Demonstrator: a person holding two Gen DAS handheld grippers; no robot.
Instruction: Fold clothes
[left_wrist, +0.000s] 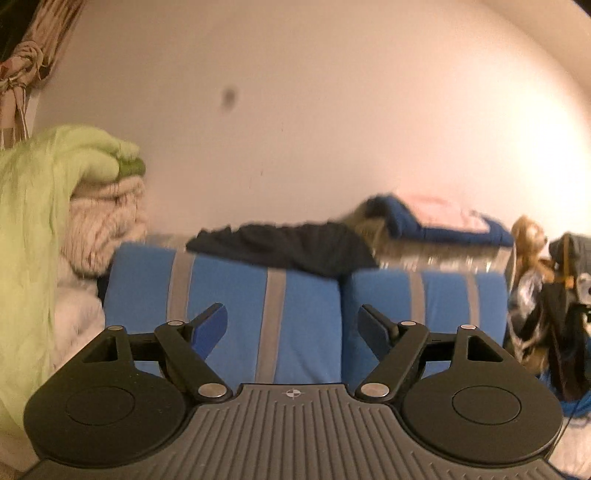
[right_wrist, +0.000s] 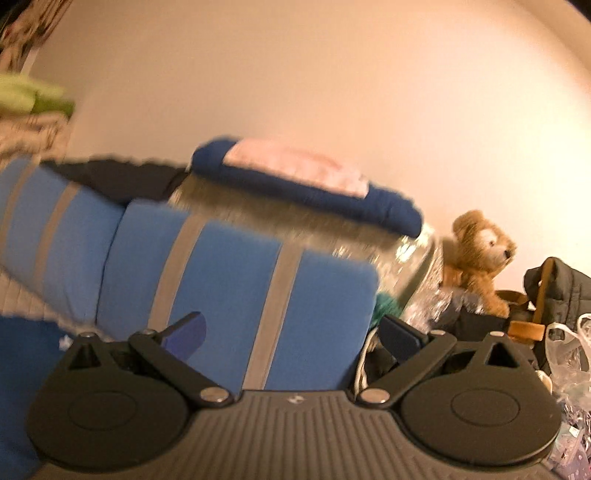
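Pale wall (left_wrist: 314, 110) fills the back of the room, and against it two blue cushions (left_wrist: 229, 314) with grey stripes stand upright. Draped over their top edge lies a dark garment (left_wrist: 288, 251), loose and rumpled, not folded. Just beyond it a navy folded piece (right_wrist: 314, 192) with a pink cloth (right_wrist: 295, 162) on top rests on something shiny and crinkled that I cannot identify. A heap of green and cream bedding (left_wrist: 92, 192) stands to the left; a teddy bear (right_wrist: 476, 251) and bags sit to the right.

Both tools are raised in front of the cushions. The left gripper (left_wrist: 293, 325) has its fingers spread wide with nothing between them, and so does the right gripper (right_wrist: 291, 332).

Both views are smeared, so the hands seem to be moving fast. As I judge it, a hurried reach could pinch the cushion cover along with the dark garment, or drag it off the back edge. A pull towards the right might also topple the navy and pink stack beside it.
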